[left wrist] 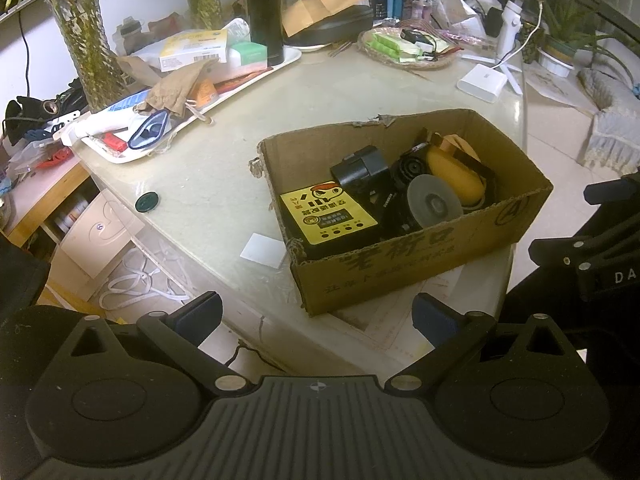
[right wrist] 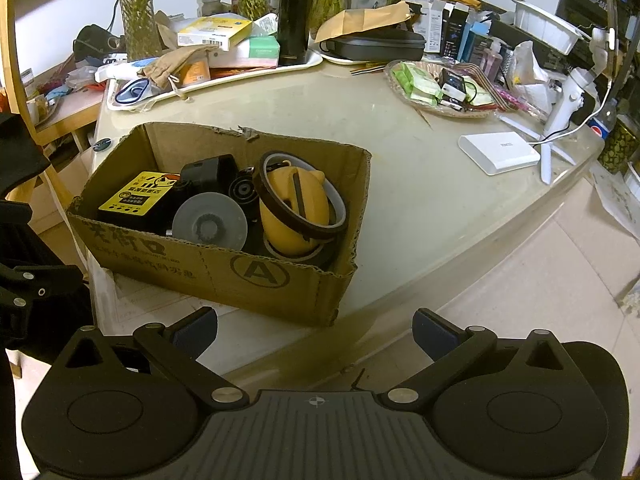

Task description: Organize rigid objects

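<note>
In the left wrist view the left tool sits at the bottom of the frame with its fingers spread wide and nothing between them, held back from the table edge. The cardboard box lies at centre right of that frame, near the table's near edge. Inside it are a black unit with a yellow label at the left end, a black block behind it, a grey disc in the middle and a yellow object toward the right end.

In the right wrist view the right tool is likewise wide and empty at the bottom of the frame, with the box at centre left. There a brown tape ring loops around the yellow object.

A small dark round cap lies on the table left of the box, and a white tray of clutter fills the upper left. A white flat box lies at the right.
</note>
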`<state>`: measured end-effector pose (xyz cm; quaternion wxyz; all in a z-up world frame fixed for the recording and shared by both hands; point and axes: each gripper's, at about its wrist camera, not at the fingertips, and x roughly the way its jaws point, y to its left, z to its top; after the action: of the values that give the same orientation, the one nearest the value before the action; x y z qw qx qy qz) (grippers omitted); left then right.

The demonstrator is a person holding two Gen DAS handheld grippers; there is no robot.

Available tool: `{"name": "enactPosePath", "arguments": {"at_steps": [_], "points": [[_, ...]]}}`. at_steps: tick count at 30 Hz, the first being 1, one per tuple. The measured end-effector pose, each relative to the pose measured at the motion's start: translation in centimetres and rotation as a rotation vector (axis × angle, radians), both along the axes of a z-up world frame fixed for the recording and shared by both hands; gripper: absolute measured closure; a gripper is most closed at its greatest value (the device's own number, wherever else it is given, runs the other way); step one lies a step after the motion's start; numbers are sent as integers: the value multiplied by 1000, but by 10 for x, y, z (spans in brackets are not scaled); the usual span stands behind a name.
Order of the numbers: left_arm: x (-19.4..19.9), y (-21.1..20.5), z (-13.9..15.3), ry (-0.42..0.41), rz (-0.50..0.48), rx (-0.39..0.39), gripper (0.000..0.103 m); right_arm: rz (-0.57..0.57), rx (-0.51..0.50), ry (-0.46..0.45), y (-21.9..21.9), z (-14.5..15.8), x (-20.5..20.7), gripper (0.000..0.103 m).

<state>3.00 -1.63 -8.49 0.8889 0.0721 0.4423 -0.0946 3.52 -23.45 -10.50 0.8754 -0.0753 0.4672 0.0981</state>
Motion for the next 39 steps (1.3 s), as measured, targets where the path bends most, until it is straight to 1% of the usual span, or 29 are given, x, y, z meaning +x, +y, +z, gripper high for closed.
{"name": "enactPosePath", "arguments": {"at_steps": [39], "points": [[1, 1, -3, 10, 4, 6, 0, 3, -4, 1, 1, -1, 0, 0]]}}
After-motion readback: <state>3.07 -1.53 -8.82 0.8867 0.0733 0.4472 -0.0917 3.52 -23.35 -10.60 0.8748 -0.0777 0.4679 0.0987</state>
